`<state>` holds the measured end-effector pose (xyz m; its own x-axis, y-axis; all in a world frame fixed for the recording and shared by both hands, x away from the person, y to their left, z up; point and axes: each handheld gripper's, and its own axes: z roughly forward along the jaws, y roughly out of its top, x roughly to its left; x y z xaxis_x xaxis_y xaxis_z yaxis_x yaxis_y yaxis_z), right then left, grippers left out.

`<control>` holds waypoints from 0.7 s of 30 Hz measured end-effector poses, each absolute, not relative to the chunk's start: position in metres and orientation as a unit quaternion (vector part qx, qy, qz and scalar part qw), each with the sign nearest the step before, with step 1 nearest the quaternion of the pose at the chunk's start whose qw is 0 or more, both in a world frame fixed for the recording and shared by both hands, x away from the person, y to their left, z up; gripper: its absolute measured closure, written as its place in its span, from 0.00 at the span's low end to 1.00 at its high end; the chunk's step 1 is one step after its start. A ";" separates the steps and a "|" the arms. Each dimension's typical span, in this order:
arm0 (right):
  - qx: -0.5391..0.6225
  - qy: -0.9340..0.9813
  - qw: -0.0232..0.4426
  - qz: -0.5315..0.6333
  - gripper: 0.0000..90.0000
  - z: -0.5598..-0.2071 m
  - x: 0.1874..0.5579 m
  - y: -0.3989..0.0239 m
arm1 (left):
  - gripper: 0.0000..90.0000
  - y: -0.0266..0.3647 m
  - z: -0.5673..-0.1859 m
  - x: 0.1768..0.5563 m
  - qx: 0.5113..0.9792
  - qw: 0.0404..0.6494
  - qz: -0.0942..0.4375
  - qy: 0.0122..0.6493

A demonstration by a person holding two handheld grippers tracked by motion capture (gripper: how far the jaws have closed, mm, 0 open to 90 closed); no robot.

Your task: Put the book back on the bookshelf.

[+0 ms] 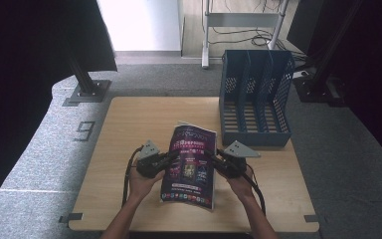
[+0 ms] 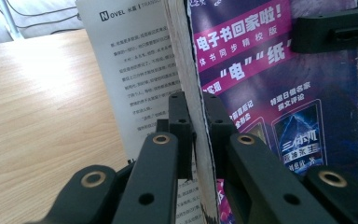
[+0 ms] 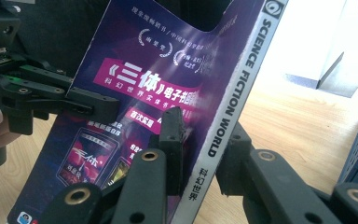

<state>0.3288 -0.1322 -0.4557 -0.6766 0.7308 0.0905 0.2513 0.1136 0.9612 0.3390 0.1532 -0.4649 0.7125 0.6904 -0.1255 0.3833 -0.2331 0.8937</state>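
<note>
The magazine (image 1: 190, 167), a purple-covered issue with pink title bands, is held between the two grippers over the middle of the desk (image 1: 124, 129), its lower edge close to the desk's near edge. In the high view it is tilted, cover up, with its top end pointing away from the person.

The left gripper (image 1: 171, 157) comes in from the left, its hand (image 1: 142, 185) below and behind it. In the left gripper view its jaws are clamped narrow on the page edge of the magazine (image 2: 200, 93), one jaw on the inner white page, the other on the cover.

The right gripper (image 1: 210, 155) comes in from the right, with the right hand (image 1: 242, 185) behind it. In the right gripper view its jaws straddle the spine side (image 3: 228, 107), one on the cover and one behind the grey spine strip, drawn close on it. The left gripper (image 3: 98, 107) shows across the cover there.

A blue file rack (image 1: 255, 99) with upright dividers stands at the far right of the desk, well apart from the magazine. Grey carpet surrounds the desk.
</note>
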 end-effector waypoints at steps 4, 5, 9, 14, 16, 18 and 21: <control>0.341 0.714 0.215 0.573 0.83 -0.454 0.329 -0.132 | 0.94 0.154 -0.464 0.344 0.766 0.519 0.151 0.347; 0.341 0.712 0.217 0.574 0.83 -0.452 0.330 -0.131 | 0.95 0.154 -0.463 0.347 0.762 0.523 0.152 0.349; 0.336 0.706 0.232 0.579 0.85 -0.444 0.332 -0.129 | 0.95 0.152 -0.457 0.354 0.758 0.529 0.162 0.347; 0.340 0.690 0.232 0.595 0.87 -0.438 0.334 -0.132 | 0.95 0.149 -0.451 0.357 0.750 0.539 0.172 0.344; 0.339 0.691 0.234 0.595 0.87 -0.439 0.333 -0.133 | 0.95 0.148 -0.452 0.356 0.751 0.537 0.173 0.342; 0.336 0.692 0.234 0.594 0.88 -0.441 0.331 -0.133 | 0.95 0.148 -0.454 0.354 0.751 0.539 0.172 0.341; 0.336 0.692 0.234 0.595 0.87 -0.442 0.329 -0.136 | 0.95 0.148 -0.453 0.353 0.752 0.540 0.175 0.335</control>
<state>0.3292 -0.1359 -0.4424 -0.6644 0.7436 0.0757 0.1859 0.0663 0.9803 0.3534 0.1477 -0.4534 0.7141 0.6931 -0.0988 0.3156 -0.1927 0.9291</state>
